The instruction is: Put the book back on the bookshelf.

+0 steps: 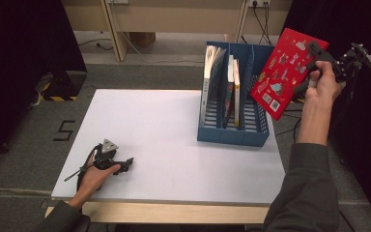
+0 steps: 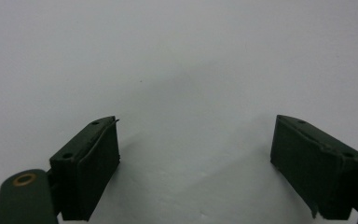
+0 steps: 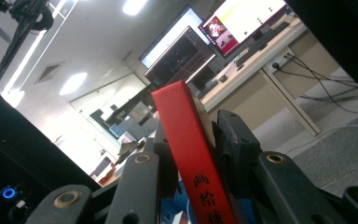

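While the left gripper [image 1: 125,164] gapes, the right gripper [image 1: 314,60] clamps a flat, glossy red book [image 1: 285,77].

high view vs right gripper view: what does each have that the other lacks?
High view alone: the white table, the blue rack with books standing in it, the left gripper resting on the table, and the red book's illustrated cover. Right gripper view alone: the book's spine close up with printed characters, clamped between the jaws, plus monitors and ceiling lights behind. Both: the right gripper shut on the red book, held in the air.
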Motion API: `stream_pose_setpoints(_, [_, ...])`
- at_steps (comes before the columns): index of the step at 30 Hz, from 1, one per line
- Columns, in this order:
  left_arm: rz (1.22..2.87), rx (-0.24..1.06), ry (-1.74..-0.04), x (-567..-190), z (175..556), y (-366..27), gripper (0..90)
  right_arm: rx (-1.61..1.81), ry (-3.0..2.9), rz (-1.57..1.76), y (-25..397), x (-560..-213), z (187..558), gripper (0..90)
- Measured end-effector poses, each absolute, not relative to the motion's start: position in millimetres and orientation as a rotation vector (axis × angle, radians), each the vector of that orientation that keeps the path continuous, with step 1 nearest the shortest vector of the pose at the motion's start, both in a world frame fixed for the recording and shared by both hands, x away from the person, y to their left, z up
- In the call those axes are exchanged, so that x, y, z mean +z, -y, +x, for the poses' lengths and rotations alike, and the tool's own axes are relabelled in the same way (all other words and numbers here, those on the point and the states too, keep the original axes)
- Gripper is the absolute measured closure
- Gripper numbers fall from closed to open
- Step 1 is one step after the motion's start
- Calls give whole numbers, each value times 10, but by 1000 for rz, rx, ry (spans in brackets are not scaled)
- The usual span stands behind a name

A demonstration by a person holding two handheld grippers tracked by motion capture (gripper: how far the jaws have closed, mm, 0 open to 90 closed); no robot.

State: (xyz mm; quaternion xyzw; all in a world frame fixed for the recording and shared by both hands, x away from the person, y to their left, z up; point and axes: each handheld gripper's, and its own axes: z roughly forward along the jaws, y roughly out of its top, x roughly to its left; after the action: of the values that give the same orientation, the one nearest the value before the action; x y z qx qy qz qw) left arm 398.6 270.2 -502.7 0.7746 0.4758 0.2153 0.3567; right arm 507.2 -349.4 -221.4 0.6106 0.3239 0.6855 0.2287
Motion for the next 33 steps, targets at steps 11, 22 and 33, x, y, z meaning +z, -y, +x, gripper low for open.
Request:
stream_pose_setpoints(11, [2004,551,-1215,-5024,3979,-2706,148,1812,-921,1703,3289,-2131,5412,716])
stream_pose_setpoints(22, [2009,547,-1210,-5022,3968,-2699,148,1727,-938,1704,3289,-2075,5505,735])
stream_pose_setpoints(33, [2006,544,-1210,-5024,3959,-2693,149,1715,-893,1698,3289,-2125,5581,728])
